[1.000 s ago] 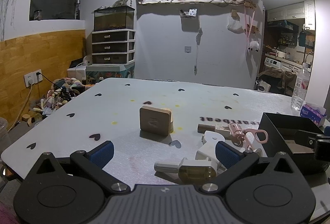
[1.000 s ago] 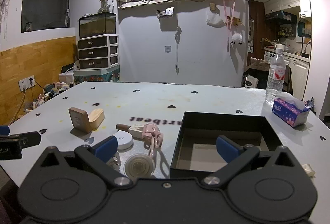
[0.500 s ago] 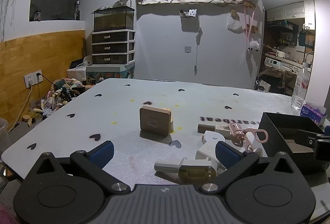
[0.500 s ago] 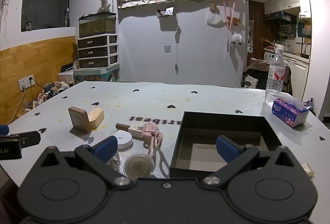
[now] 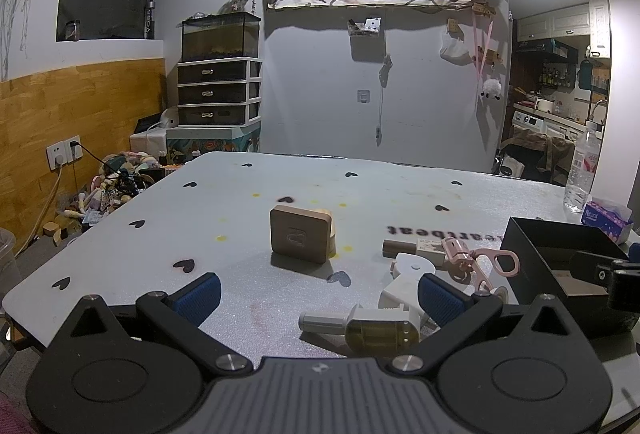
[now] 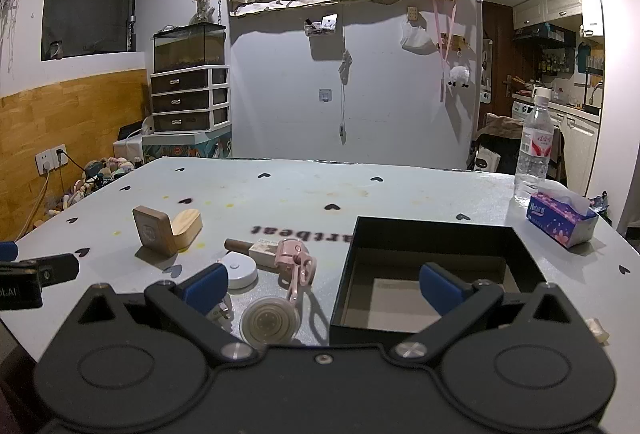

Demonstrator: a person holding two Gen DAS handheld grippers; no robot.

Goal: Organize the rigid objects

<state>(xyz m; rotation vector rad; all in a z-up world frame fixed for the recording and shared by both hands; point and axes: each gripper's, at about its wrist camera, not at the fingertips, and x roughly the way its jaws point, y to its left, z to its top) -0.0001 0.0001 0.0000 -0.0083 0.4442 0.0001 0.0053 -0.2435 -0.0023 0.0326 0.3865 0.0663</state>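
Eyelash curler [image 6: 298,268] lies on the worktop [image 6: 360,194], long axis running near-far, handles nearest. Both grippers' fingers [image 5: 198,292] [image 6: 204,284] gape wide, holding nothing.

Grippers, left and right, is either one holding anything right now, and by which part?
Nothing is held. The left gripper and right gripper are both open, fingers clear of any object.

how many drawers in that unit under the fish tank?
3, stacked: top drawer, middle drawer, bottom drawer, all under the fish tank, beside the wood-panelled wall.
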